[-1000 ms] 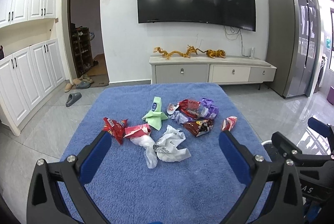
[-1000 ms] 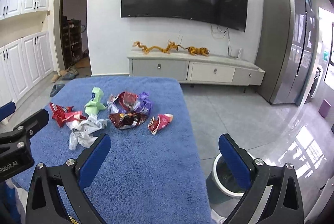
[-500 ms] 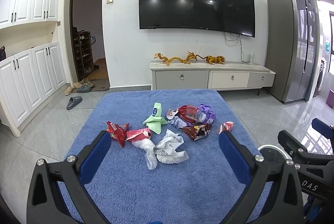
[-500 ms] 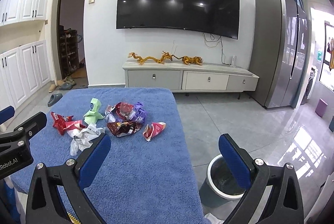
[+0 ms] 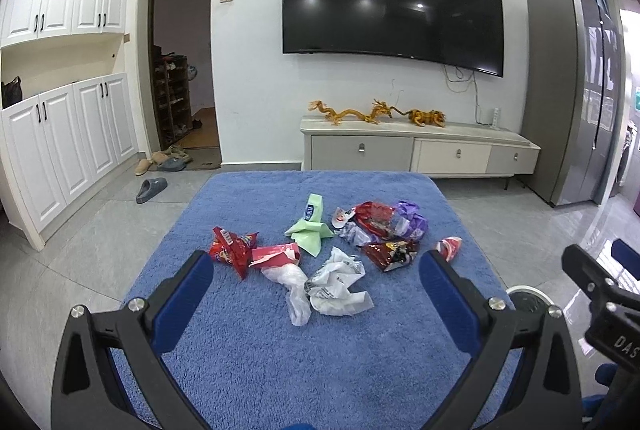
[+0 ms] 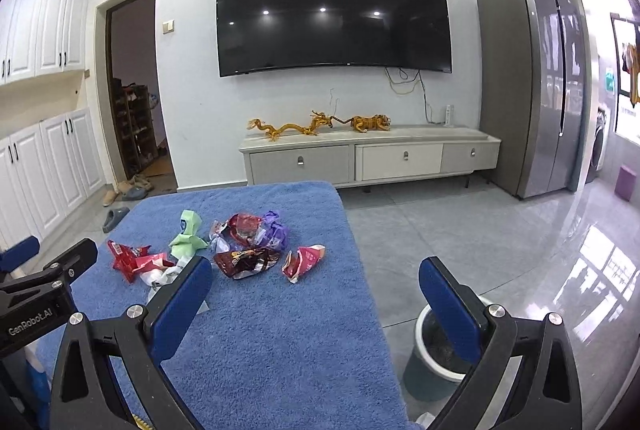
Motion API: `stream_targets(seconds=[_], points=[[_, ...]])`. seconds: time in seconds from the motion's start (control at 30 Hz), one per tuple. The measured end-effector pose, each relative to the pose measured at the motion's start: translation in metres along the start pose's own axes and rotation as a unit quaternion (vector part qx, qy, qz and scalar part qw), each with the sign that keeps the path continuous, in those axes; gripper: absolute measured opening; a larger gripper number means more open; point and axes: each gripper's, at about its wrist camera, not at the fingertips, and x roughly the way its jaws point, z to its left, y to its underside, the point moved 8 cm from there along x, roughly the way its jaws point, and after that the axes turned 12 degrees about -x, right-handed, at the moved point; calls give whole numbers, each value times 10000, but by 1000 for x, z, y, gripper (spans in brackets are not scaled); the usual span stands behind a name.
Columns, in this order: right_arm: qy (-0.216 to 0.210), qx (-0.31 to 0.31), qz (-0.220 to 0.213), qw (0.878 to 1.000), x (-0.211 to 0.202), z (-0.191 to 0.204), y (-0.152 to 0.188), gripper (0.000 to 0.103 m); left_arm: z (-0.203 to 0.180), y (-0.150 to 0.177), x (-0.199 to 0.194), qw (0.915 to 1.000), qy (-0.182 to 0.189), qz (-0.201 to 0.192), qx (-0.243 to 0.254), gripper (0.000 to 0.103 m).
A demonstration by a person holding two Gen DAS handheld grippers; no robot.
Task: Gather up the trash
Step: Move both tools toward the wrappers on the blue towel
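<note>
Several pieces of trash lie on a blue towel-covered table [image 5: 256,358]: a crumpled white bag [image 5: 336,286], a red wrapper [image 5: 232,250], a green packet [image 5: 310,228], a brown wrapper [image 5: 392,252], a purple and red wrapper heap [image 5: 384,220] and a pink wrapper [image 6: 302,262]. My left gripper [image 5: 316,294] is open and empty, held back above the table's near part. My right gripper [image 6: 316,298] is open and empty, to the right over the table's edge. A small bin [image 6: 430,362] stands on the floor beside the table, partly hidden by my right finger.
A TV cabinet [image 5: 416,151] with gold dragon figures stands against the far wall under a large TV. A tall grey fridge [image 6: 532,85] is at the right. White cupboards [image 5: 60,133] and slippers [image 5: 151,189] are at the left. Grey tiled floor surrounds the table.
Both grippers have drawn back and tilted up, so the trash sits lower and farther off in both views. Both stay open and empty. The trash has not moved.
</note>
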Motion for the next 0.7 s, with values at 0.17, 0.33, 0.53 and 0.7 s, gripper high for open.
stream_targets(seconds=[0.17,0.33,0.53,0.7], points=[[-86,105,96,9999,5,-5,8,103,5,4,10,10000,-7,17,-81,103],[-121,37,187,9997,12,-4,13,103,7,8,20,9999,72,95,7,103],[16,-151,3,9999,5,-6,6,103,35,-3,35,9997,-66,118,-178,103],[107,-113,-95,9998,3,-13,2,103,68,-13,45,9984,-292,93,-469,103]])
